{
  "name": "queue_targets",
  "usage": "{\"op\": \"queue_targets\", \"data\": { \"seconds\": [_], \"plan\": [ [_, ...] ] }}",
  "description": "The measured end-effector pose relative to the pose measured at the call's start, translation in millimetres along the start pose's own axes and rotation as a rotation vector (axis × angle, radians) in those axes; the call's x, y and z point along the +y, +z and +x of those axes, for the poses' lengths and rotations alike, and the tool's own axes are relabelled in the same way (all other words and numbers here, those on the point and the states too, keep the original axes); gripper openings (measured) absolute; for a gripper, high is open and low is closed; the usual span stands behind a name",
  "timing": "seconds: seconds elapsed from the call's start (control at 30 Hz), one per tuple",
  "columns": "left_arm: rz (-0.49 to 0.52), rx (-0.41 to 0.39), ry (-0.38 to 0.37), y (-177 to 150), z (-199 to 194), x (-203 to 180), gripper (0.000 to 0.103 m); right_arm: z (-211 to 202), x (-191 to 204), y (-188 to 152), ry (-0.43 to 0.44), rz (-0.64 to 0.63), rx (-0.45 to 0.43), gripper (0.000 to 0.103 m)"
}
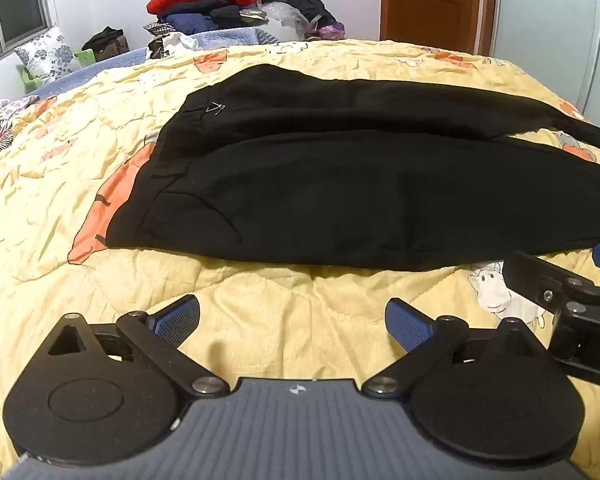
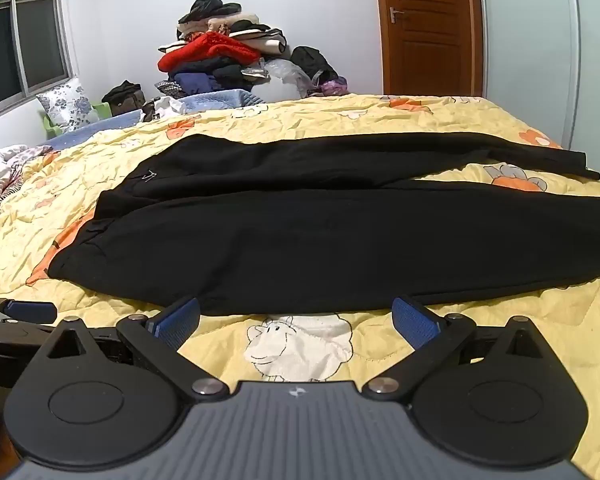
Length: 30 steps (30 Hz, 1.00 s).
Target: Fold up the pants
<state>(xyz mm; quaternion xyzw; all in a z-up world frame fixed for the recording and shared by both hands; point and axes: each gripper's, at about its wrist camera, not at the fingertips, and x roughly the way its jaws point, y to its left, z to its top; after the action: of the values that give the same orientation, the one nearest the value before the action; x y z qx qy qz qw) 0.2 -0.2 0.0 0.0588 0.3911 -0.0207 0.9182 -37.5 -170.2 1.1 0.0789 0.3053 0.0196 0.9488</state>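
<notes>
A pair of black pants (image 1: 340, 184) lies spread flat across the middle of the bed, on a yellow quilt (image 1: 260, 312) printed with orange patches and white sheep. The waistband points toward the bed's left edge, and the two legs run side by side toward the right edge — the far leg ends in a narrow cuff (image 2: 580, 166) near the right edge, with a strip of quilt showing between the legs there. The left tongs (image 1: 292, 322) hover over bare quilt near the bed's near edge, just short of the pants' near hem; their blue pads (image 1: 178, 318) stand wide apart and grip nothing. The right tongs (image 2: 296, 318) are likewise spread wide and empty, their pads (image 2: 414, 320) at the near hem of the pants, above a sheep print (image 2: 296, 344) — whether the tips touch the cloth I cannot tell. Each tool shows at the edge of the other's view, close beside it. Beyond the bed's far edge a pile of clothes (image 2: 220, 56) leans against the wall, near a brown door (image 2: 428, 24).
</notes>
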Motion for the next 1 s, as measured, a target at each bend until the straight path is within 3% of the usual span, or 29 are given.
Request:
{"op": "queue_targets", "data": {
  "seconds": [0.47, 0.7, 1.0],
  "plan": [
    [-0.022, -0.018, -0.004, -10, 1, 7, 0.101, 1, 0, -4, -0.021, -0.003, 0.015, 0.103],
    [-0.027, -0.063, 0.062, -12, 21, 11, 0.101, 24, 4, -6, -0.062, -0.051, 0.018, 0.103],
    [-0.032, -0.110, 0.056, -23, 29, 12, 0.103, 47, 4, -19, -0.072, -0.046, 0.073, 0.103]
  ]
}}
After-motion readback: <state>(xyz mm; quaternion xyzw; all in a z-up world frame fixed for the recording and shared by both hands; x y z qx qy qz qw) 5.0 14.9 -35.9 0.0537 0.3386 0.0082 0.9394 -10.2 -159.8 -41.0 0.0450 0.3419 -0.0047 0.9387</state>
